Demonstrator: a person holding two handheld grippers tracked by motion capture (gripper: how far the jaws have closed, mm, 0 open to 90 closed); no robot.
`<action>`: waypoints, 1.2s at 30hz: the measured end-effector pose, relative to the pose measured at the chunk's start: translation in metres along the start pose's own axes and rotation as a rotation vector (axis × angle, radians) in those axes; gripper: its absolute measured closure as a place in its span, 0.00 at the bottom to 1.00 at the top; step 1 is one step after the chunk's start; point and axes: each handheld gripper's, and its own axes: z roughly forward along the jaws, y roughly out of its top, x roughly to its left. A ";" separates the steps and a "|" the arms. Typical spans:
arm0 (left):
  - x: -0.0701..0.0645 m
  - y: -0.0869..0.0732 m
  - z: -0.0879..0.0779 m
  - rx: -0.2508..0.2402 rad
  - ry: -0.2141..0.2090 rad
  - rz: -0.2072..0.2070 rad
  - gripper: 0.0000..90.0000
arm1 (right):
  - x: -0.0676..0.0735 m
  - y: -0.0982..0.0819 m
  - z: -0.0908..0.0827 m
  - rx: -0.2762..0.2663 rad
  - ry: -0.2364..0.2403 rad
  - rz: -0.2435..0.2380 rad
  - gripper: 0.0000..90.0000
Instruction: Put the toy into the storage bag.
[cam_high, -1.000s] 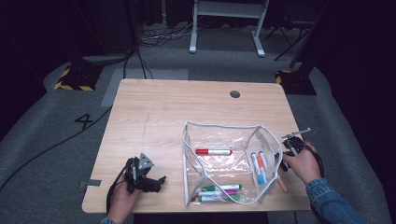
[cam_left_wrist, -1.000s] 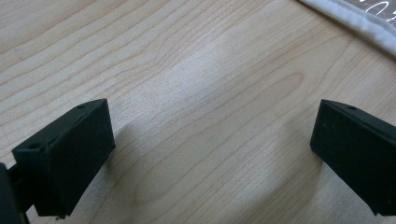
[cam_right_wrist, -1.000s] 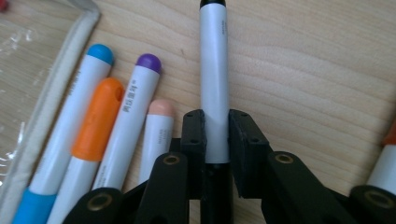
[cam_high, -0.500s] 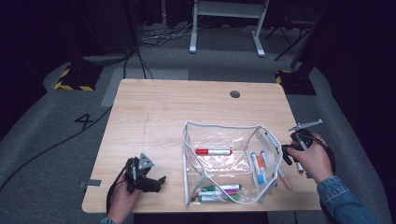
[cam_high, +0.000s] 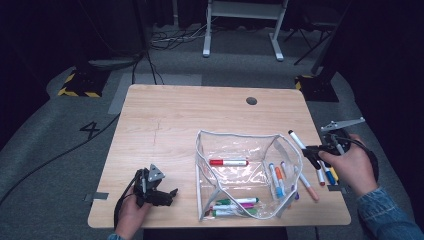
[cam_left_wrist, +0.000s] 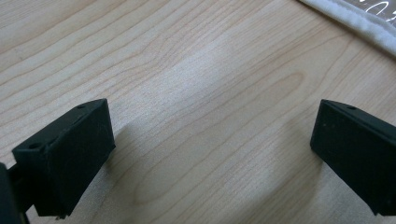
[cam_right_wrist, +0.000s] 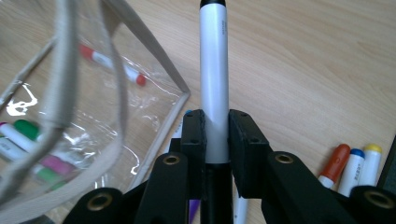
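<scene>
From the high view, the work in hand is loading markers into the clear pouch (cam_high: 245, 175), which stands open near the table's (cam_high: 190, 115) front edge, right of the middle. The right gripper (cam_high: 311, 151), over the right edge, has its jaws clamped on a black-capped marker (cam_high: 297, 139) whose tip points toward the pouch's right rim. A red marker (cam_high: 228, 162) and several others already lie inside; a few loose markers (cam_high: 326, 175) wait by the front right corner. The step looks like carrying one marker to the pouch; next I judge it must be brought over the open mouth, tipped down and let go clear of the rim. The left gripper (cam_high: 159, 194) rests near the front left corner, well apart from the pouch.

In the left gripper view, the jaws stand wide apart over bare wood, grasping nothing; the pouch's white hem (cam_left_wrist: 355, 23) crosses the top right corner.

In the right gripper view, the jaws squeeze the marker's white barrel (cam_right_wrist: 214, 84), and the pouch's rim (cam_right_wrist: 154, 60) hangs just left of it.
</scene>
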 end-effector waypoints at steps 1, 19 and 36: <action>0.000 0.000 0.000 0.000 0.000 0.000 0.00 | 0.006 0.004 -0.008 -0.013 0.007 -0.016 0.86; 0.000 0.000 0.000 0.000 0.000 0.000 0.00 | 0.089 0.035 -0.049 -0.038 0.141 -0.301 0.86; 0.000 0.000 0.000 0.001 0.001 0.006 0.00 | 0.146 0.047 -0.028 0.075 0.230 -0.494 0.86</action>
